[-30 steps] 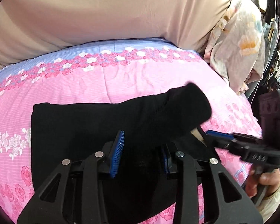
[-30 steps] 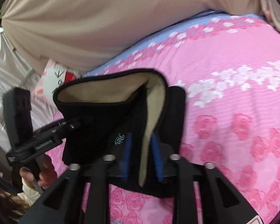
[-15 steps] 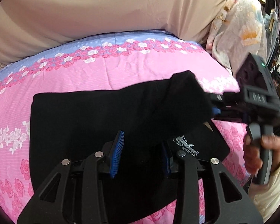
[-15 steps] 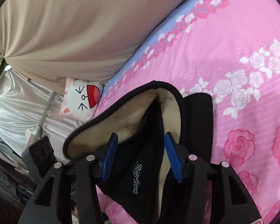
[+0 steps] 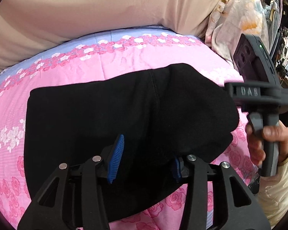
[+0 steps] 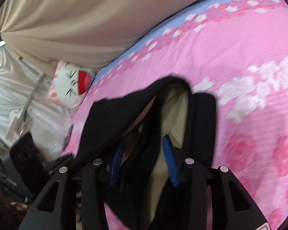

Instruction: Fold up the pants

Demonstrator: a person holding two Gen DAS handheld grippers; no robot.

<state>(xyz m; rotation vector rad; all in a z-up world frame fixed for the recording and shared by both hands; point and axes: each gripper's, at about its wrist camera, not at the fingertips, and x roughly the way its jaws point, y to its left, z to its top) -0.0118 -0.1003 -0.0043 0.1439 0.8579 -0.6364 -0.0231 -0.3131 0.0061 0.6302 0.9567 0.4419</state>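
Pink rose-print bedding (image 5: pixel 124 72) covers the bed, with a beige curtain (image 5: pixel 105 9) behind. Black pants (image 5: pixel 105 111) lie across it, and since a second ago the top layer has been carried over and lowered, so the logo and tan lining on the right end, seen half a second back, are now covered. The left tool (image 5: pixel 146 158) is opening, cloth between its pads but no longer pinched. The right tool (image 6: pixel 142 161) is closing around a fold of waistband, blurred, not clearly gripping. I judge this fold nearly laid; flattening remains.
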